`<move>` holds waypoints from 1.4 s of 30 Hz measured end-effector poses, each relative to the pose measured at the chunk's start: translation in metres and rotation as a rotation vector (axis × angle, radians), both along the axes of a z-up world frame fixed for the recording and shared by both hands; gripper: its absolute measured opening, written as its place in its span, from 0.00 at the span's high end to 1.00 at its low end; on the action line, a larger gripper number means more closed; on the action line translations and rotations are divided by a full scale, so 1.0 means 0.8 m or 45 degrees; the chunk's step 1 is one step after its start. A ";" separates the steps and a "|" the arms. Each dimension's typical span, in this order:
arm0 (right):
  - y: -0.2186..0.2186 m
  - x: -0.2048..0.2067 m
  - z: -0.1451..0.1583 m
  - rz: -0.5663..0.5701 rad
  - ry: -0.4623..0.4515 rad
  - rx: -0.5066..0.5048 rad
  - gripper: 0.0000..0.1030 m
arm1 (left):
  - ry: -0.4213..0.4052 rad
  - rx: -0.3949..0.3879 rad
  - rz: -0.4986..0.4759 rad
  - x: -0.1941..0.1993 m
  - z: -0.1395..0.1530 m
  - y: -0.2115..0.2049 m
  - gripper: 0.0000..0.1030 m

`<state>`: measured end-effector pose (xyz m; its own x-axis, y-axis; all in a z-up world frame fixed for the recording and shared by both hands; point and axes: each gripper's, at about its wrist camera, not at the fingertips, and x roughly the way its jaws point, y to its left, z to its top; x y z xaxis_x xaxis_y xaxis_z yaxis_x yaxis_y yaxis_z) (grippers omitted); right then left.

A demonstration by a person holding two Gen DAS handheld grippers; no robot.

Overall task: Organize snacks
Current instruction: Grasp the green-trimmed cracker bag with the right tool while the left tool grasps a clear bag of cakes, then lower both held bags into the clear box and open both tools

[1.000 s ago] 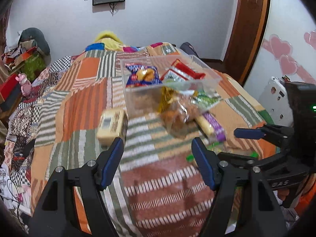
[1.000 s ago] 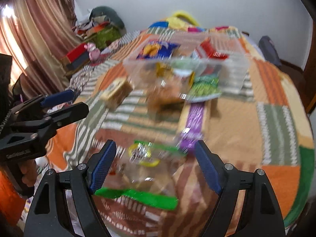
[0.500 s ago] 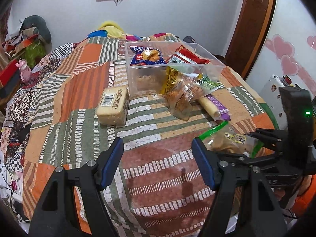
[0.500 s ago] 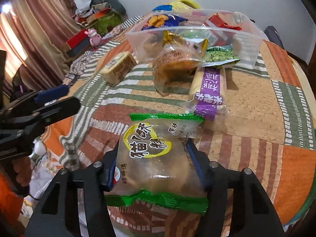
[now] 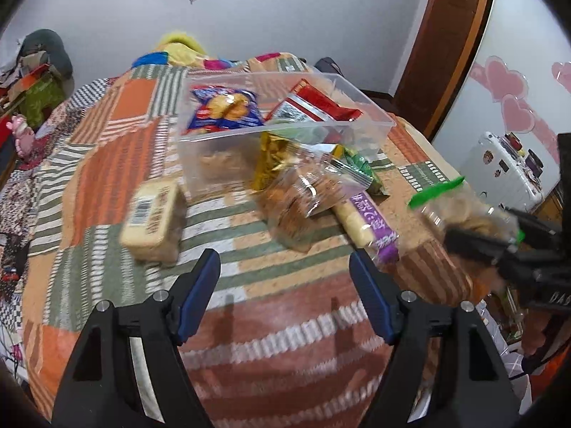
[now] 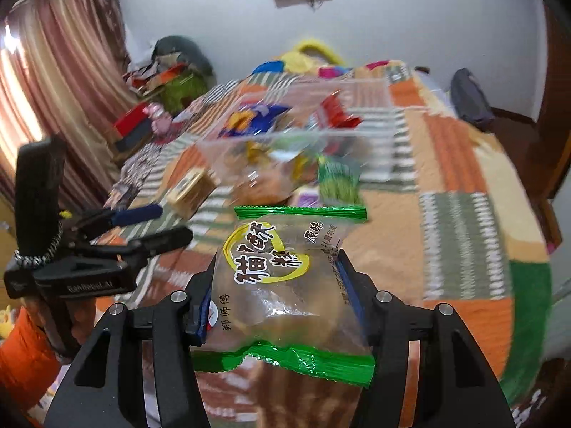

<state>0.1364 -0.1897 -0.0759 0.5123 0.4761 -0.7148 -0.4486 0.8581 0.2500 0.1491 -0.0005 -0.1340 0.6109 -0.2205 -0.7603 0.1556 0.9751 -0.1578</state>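
On the patchwork bedspread (image 5: pixel 107 164), the clear bin (image 5: pixel 371 114) sits at twelve o'clock. The right gripper (image 6: pixel 276 281) clamps the green-edged pastry pack (image 6: pixel 282 285), lifted; the left gripper (image 5: pixel 285 292) hangs apart, empty. The pack should clear the bin's rim before release.

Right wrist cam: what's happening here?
Snack sorting on a bed. The right gripper is shut on a green-edged clear snack packet, held above the patchwork blanket. The left gripper is open and empty. The clear plastic bin ahead already holds some packets; others lie on the blanket in front of it.
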 end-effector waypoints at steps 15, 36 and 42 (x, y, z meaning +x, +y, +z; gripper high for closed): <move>-0.050 0.050 -0.008 -0.135 0.016 0.052 0.48 | 0.053 0.104 -0.031 0.102 -0.053 -0.039 0.27; -0.041 0.071 0.001 -0.113 -0.009 0.070 0.48 | -0.100 0.039 -0.008 0.060 -0.016 -0.012 0.55; -0.030 0.086 0.023 -0.103 -0.077 0.084 0.48 | -0.164 -0.015 -0.002 0.066 0.029 0.000 0.55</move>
<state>0.2053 -0.2139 -0.0571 0.5922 0.4760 -0.6502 -0.3941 0.8749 0.2816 0.2020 -0.0006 -0.1109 0.7028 -0.2303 -0.6730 0.1770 0.9730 -0.1481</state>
